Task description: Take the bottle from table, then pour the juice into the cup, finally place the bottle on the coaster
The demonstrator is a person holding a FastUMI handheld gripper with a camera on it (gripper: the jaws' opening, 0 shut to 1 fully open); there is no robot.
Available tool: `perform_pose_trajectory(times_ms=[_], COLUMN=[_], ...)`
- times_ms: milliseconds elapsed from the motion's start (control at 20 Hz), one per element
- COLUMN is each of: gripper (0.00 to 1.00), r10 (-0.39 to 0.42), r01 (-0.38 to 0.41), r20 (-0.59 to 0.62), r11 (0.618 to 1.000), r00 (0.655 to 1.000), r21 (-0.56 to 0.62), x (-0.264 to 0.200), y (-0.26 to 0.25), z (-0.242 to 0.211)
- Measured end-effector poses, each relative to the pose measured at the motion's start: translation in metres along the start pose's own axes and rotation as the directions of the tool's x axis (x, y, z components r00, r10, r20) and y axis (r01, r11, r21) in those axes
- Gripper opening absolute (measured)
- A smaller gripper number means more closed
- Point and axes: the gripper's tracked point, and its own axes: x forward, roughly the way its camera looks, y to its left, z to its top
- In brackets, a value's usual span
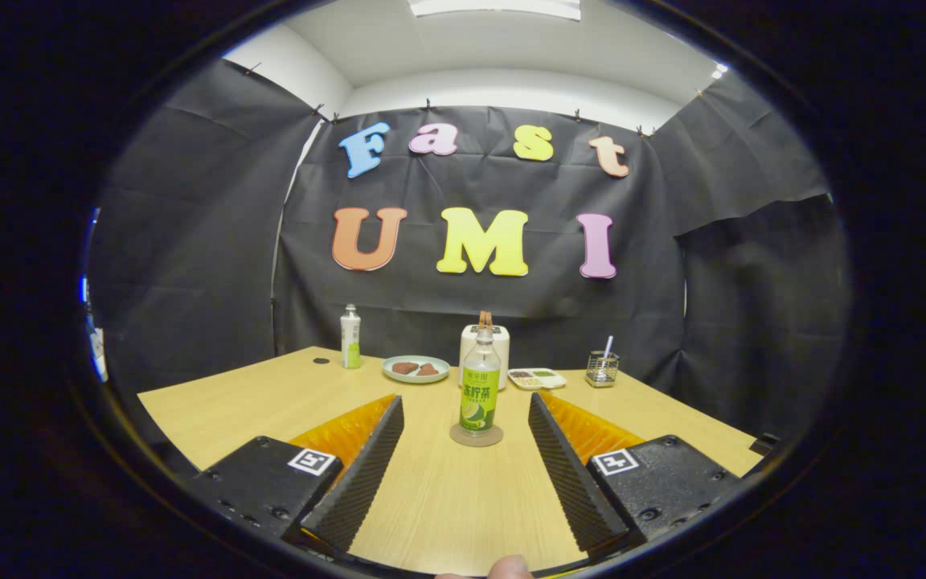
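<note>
Room: black cloth is hung as the booth wall (479, 241) behind and to both sides of the table; a white wall and ceiling with a light panel (495, 8) are seen above the cloth.
Table: a pale wooden table top (447, 498) with visible grain is spread under the gripper and runs back to the cloth.
Landmark: the bottle (479, 394), clear with a green label, is taken as the reference; it is stood upright on a round coaster (477, 436).
Far left of the bottle: a small dark round spot (321, 360) is seen on the wood, near the far edge.
Left of the bottle, further back: a second, white and green bottle (350, 338) is stood upright.
Left behind the bottle: a pale green plate (415, 369) with brown pieces of food is placed.
Directly behind the bottle: a white container with a brown handle (485, 346) is partly hidden by it.
Right behind the bottle: a small white tray (538, 378) with divided food is laid.
Further right of the bottle: a wire holder (602, 368) with a white utensil is stood.
Gripper: the gripper (465, 418) is held spread wide; the bottle is found just ahead, in line with the gap, and is touched by neither finger.
Below the gripper: a fingertip (509, 568) of a person is seen.
</note>
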Motion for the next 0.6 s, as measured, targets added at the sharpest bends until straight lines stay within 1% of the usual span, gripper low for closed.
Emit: perform_pose_trajectory(times_ms=[250, 450, 600], gripper=[1.00, 1.00, 1.00], r10=[-0.007, -0.002, -0.013], r01=[0.006, 0.001, 0.012], r20=[0.024, 0.015, 0.009], r11=[1.000, 0.999, 0.999], r00=[1.000, 1.000, 1.000], r21=[0.009, 0.038, 0.035], x=[-0.0082, -0.0086, -0.0091], y=[0.0054, 0.0054, 0.0006], z=[-0.0021, -0.0074, -0.0107])
